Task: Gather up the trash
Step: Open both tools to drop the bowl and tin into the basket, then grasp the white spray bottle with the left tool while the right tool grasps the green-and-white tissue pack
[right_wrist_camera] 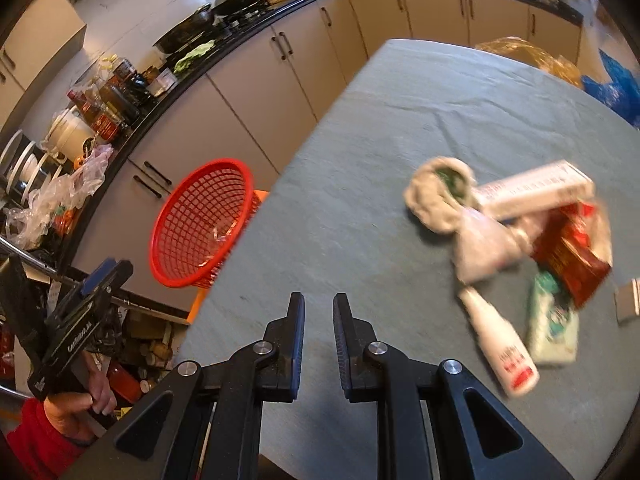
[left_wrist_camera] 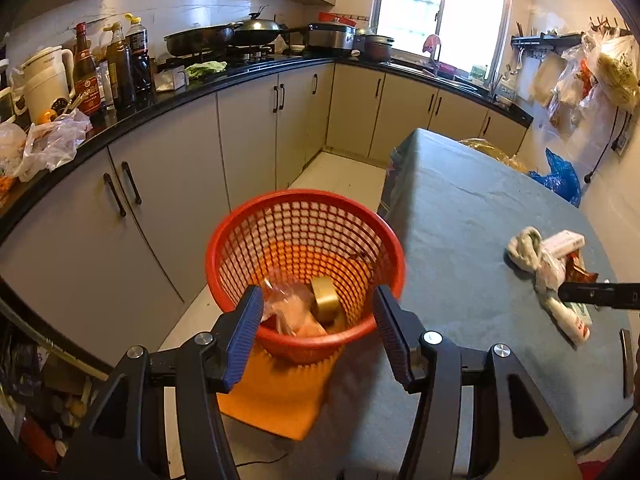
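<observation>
A red mesh basket (left_wrist_camera: 304,197) stands on an orange stool (left_wrist_camera: 280,396) beside the table. In it lie a clear plastic wrapper (left_wrist_camera: 286,308) and a gold tape roll (left_wrist_camera: 326,298). My left gripper (left_wrist_camera: 318,312) hangs open over the basket's near rim with nothing between its fingers. On the grey table cloth (right_wrist_camera: 380,120) sits a trash pile: a crumpled whitish wad (right_wrist_camera: 434,200), a white box (right_wrist_camera: 536,188), a red wrapper (right_wrist_camera: 572,256), a white bottle (right_wrist_camera: 500,344) and a green-white carton (right_wrist_camera: 554,328). My right gripper (right_wrist_camera: 319,312) hovers left of the pile, all but shut and empty.
Grey cabinets under a black counter (left_wrist_camera: 168,100) with bottles, pans and bags run along the left and back. A blue bag (left_wrist_camera: 560,180) and a yellow bag (right_wrist_camera: 528,56) lie at the table's far side. A hand in a red sleeve (right_wrist_camera: 40,436) holds the left gripper.
</observation>
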Motion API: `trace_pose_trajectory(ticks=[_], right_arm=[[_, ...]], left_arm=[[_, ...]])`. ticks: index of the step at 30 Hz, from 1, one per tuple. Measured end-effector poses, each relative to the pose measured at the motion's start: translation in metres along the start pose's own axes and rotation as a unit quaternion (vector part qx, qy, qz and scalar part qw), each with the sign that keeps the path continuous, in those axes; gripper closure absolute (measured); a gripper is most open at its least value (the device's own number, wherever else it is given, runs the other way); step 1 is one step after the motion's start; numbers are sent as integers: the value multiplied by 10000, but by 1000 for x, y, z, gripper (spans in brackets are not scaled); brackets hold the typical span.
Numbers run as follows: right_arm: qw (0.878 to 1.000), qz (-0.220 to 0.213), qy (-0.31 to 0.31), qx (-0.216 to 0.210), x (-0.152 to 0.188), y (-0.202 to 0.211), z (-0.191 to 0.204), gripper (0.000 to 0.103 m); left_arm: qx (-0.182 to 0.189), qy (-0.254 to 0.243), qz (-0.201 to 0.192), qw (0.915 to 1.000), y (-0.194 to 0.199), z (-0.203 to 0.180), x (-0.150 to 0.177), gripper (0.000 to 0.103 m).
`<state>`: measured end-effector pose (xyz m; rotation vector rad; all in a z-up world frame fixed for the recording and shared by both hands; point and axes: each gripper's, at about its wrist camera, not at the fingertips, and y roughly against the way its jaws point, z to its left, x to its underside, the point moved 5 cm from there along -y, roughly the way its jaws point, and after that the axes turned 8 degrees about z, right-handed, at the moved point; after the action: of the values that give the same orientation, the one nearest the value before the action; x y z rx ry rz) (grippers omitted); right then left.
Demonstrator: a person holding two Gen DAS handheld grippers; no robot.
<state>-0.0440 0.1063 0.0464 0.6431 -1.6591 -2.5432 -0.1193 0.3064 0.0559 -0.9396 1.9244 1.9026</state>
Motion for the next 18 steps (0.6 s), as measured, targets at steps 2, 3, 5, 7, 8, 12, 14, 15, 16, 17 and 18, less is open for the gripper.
trace_pose_trajectory(ticks=[2, 3, 5, 7, 8, 12, 14, 15, 16, 17, 18], right_arm=[[10000, -12, -91, 13, 7, 5, -12, 87], [9999, -19, -132, 26, 10, 7, -17, 87], [9996, -29, -275, 53, 18, 13, -33, 87], [9992, -48, -382, 91, 25, 19, -48, 87], [9988, -69, -455, 140, 29, 23, -58, 87], [9964, -89, -795, 294, 45, 37, -96, 87], [9948, -137, -932, 375, 52, 45, -112, 82], [9941, -170, -987, 418, 56, 49, -120, 81], [9931, -204, -1058, 460, 59, 53, -128, 81], [9918, -245, -1153, 487, 63, 59, -139, 80], [9908, -285, -1225, 506, 66, 65, -147, 80]], left_arm=[[11, -45, 44, 10000, 3, -11, 11, 47], [49, -65, 78, 9999, 5, -19, 17, 47], [163, -166, 149, 9996, 7, -39, 28, 47], [292, -324, 196, 9989, 8, -60, 35, 47], [377, -404, 210, 9983, 8, -71, 37, 47], [756, -806, 268, 9935, 8, -123, 38, 47], [935, -975, 292, 9904, 6, -147, 37, 47], [1054, -1084, 360, 9878, 3, -162, 36, 47], [1146, -1163, 418, 9857, 2, -173, 37, 47], [1278, -1265, 488, 9825, -1, -190, 37, 47], [1398, -1354, 549, 9793, -3, -204, 36, 47]])
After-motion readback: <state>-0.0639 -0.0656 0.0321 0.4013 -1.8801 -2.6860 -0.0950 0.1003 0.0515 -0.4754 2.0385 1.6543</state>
